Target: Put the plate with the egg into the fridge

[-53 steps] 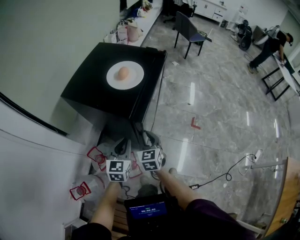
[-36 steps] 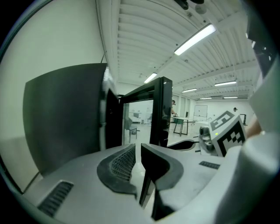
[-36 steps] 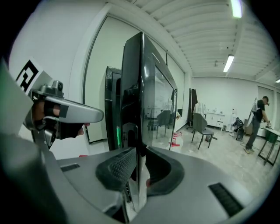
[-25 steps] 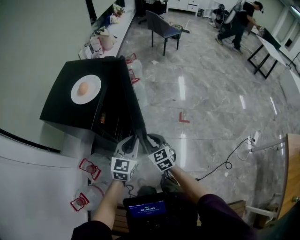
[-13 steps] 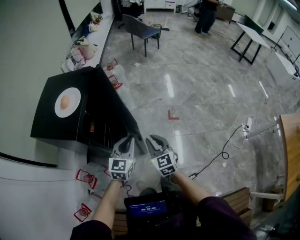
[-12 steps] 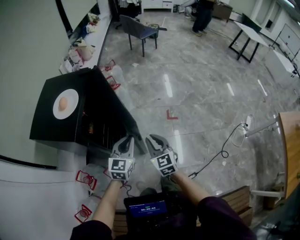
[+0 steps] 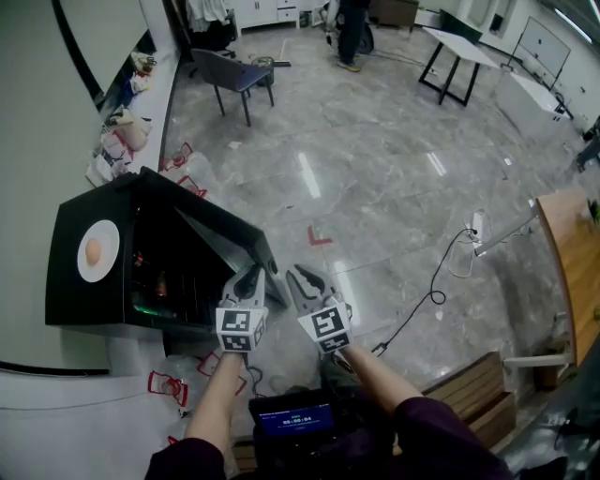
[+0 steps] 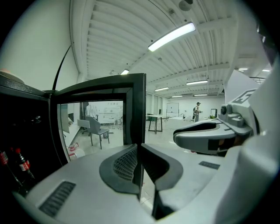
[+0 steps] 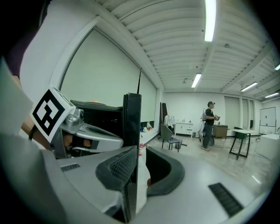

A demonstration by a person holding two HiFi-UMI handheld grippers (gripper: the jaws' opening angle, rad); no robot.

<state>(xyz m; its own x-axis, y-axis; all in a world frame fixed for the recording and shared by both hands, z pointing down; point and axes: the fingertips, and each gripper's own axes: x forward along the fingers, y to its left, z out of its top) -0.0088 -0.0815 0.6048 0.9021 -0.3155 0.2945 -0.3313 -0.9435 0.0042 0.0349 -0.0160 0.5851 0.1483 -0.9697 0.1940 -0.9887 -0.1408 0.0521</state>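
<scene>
A white plate [image 7: 105,263] with a brown egg [image 7: 93,250] lies on top of the black mini fridge [image 7: 84,305] at the left of the head view. The fridge door [image 7: 220,234] stands swung out, and bottles [image 8: 22,162] show inside. My left gripper [image 7: 251,275] is shut, its tips at the door's free edge [image 8: 138,109]. My right gripper [image 7: 298,277] sits beside it, shut on the same door edge [image 9: 131,118], which runs down between its pads. In the right gripper view the left gripper [image 9: 94,135] shows just beyond the door.
Plastic bags with red handles [image 7: 164,384] lie on the floor by my feet. A cable [image 7: 422,309] snakes across the marble floor at the right. A grey chair [image 7: 234,75], black-legged tables [image 7: 459,56] and a standing person [image 7: 352,28] are further off. A wooden bench [image 7: 562,244] is at the right.
The fridge door has swung from nearly closed to wide open, with both grippers staying at its edge. The fridge and plate have slid to the left of the head view.
</scene>
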